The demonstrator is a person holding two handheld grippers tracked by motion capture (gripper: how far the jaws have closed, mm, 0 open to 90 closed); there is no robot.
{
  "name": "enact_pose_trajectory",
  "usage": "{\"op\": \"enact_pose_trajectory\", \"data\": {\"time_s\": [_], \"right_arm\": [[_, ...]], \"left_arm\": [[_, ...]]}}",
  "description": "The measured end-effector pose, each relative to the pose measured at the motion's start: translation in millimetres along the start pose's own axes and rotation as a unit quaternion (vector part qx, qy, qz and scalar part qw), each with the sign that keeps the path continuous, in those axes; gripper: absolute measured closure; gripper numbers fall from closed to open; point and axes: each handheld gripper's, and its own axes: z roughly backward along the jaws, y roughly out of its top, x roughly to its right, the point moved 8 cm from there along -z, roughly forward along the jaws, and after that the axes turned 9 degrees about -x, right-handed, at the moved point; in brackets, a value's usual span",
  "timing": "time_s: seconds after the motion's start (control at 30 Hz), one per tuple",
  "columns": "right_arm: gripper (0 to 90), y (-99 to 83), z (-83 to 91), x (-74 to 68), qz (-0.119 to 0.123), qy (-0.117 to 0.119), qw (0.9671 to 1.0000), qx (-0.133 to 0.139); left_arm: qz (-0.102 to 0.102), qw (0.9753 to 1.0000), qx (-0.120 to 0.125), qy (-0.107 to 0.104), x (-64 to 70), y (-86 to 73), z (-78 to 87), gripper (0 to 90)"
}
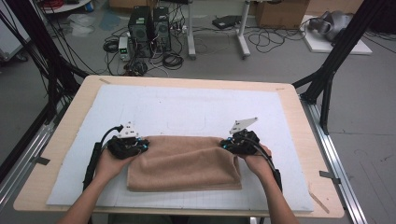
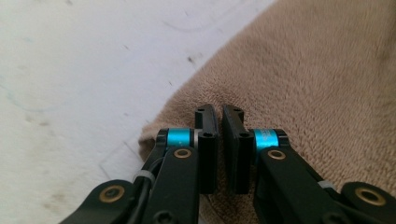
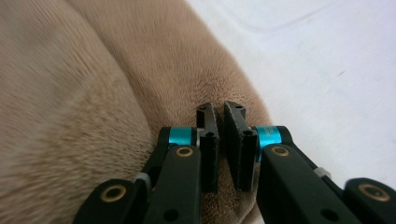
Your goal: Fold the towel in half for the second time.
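Grip: left gripper (image 1: 138, 145) and right gripper (image 1: 229, 143) pinch towel (image 1: 183, 162) corners — jaws nearly closed.
Risk: thick pile slipping free — fold sags.

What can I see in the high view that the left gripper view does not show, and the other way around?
The high view takes in the whole folded brown towel, the wooden table around the white mat, both hands, the right gripper, and computers and cables on the floor behind.

The left gripper view gives the close detail: the left gripper has its jaws nearly together, pinching terry cloth at a corner of the towel, with blue rings on the jaw arms.

Both show the towel, the white mat and the left gripper at the towel's far left corner.
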Motion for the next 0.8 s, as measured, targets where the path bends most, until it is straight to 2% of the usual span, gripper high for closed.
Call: {"op": "enact_pose_trajectory", "data": {"time_s": [0.07,0.17,0.23,0.3,0.33,0.37,0.4,0.43,0.47,0.53,0.57,0.63,0.73,0.8], "right_arm": [[84.9,6.4,11.4,3.3,-0.008,-0.002,0.9996,0.027],[85.0,18.1,24.9,11.3,-0.017,-0.015,0.9985,0.051],[85.0,25.5,29.6,21.8,-0.022,-0.035,0.9973,0.061],[83.9,29.2,27.6,35.7,-0.043,-0.051,0.9957,0.064],[82.1,28.8,24.3,42.5,-0.05,-0.06,0.9953,0.058],[74.7,27.0,20.9,48.3,-0.058,-0.077,0.9942,0.049],[67.8,24.8,18.9,52.4,-0.068,-0.086,0.993,0.043],[64.8,23.4,19.0,52.8,-0.077,-0.076,0.993,0.048],[63.0,22.6,21.0,50.0,-0.08,-0.067,0.9931,0.053],[61.4,20.9,27.4,37.9,-0.057,-0.051,0.9948,0.066],[59.7,19.8,30.4,31.3,-0.051,-0.044,0.9954,0.069],[58.4,15.2,35.4,15.1,-0.036,-0.023,0.9962,0.075],[57.1,3.1,36.9,-13.8,-0.012,0.007,0.9972,0.073],[56.6,-7.1,35.6,-31.3,0.002,0.019,0.9977,0.066]], "left_arm": [[0.016,0.9996,0.024,-0.002,-4.2,8.0,7.6,85.3],[0.031,0.9983,0.048,0.003,-11.5,24.2,14.3,85.7],[0.037,0.9971,0.061,0.026,-19.4,35.5,13.4,86.0],[0.054,0.9953,0.07,0.038,-26.3,44.4,7.4,84.3],[0.055,0.9958,0.058,0.045,-28.5,44.9,3.1,81.1],[0.054,0.9963,0.043,0.051,-30.1,43.3,-0.7,76.3],[0.053,0.9968,0.035,0.048,-30.1,41.0,-2.2,72.3],[0.053,0.9973,0.032,0.038,-28.8,38.5,-1.7,70.5],[0.051,0.9976,0.035,0.031,-26.4,36.0,0.5,68.2],[0.042,0.9978,0.04,0.032,-22.2,29.7,7.0,65.9],[0.042,0.9981,0.039,0.022,-19.6,25.5,10.6,65.5],[0.035,0.9985,0.039,0.018,-12.7,16.4,17.2,63.8],[0.017,0.9991,0.038,0.007,3.6,2.1,26.8,61.7],[0.011,0.999,0.043,-0.008,17.1,-7.4,31.9,61.0]]}}
